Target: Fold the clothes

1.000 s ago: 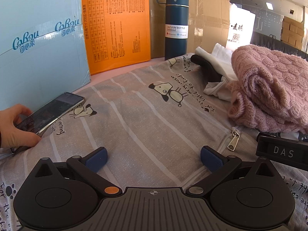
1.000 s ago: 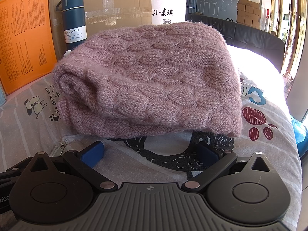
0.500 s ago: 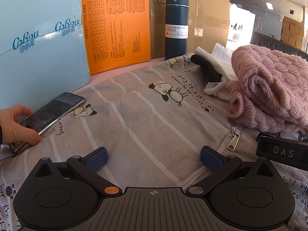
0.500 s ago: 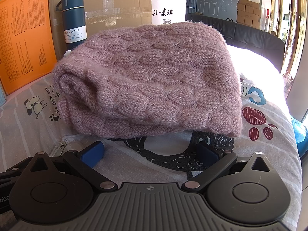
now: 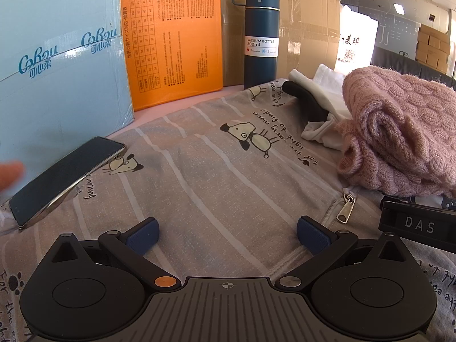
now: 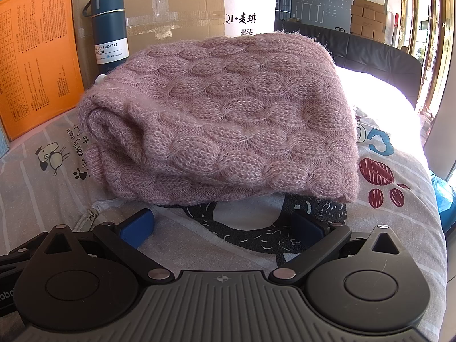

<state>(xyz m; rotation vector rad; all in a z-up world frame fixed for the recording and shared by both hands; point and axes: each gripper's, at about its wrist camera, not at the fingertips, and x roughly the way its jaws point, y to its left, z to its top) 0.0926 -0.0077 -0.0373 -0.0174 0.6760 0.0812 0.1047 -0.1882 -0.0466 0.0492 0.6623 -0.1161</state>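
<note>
The pink sweater (image 5: pixel 399 131), in the left wrist view, lies bundled ahead and to the right of the left tongs (image 5: pixel 226 232), on top of a white garment (image 5: pixel 325 91). These tongs rest low over the grey bedsheet (image 5: pixel 216 176) with their blue pads wide apart, and they hold nothing. We judge two risks here. The zipper pull (image 5: pixel 344 209) sits just ahead of the right pad, so a closing pinch could catch it in place of cloth. The phone (image 5: pixel 65 176) lies ahead to the left, and a sweep of the sleeve to that side could push it. At the far left edge we see a blurred skin-coloured shape, perhaps a fingertip, but we cannot tell. The thermos (image 5: pixel 260 40) stands far ahead, and a strong pull of the sheet could tip it.

In the right wrist view, the sweater (image 6: pixel 228 114) fills the space directly ahead of the right tongs (image 6: pixel 222 223), very near to the pads but apart from them. The jaws stand fully spread and empty, lying flat on a printed cloth (image 6: pixel 256 228) that goes under the sweater. We think a low grasp from this pose may take this cloth together with the knit, and the thick bundle may slip from a shallow pinch.
</note>
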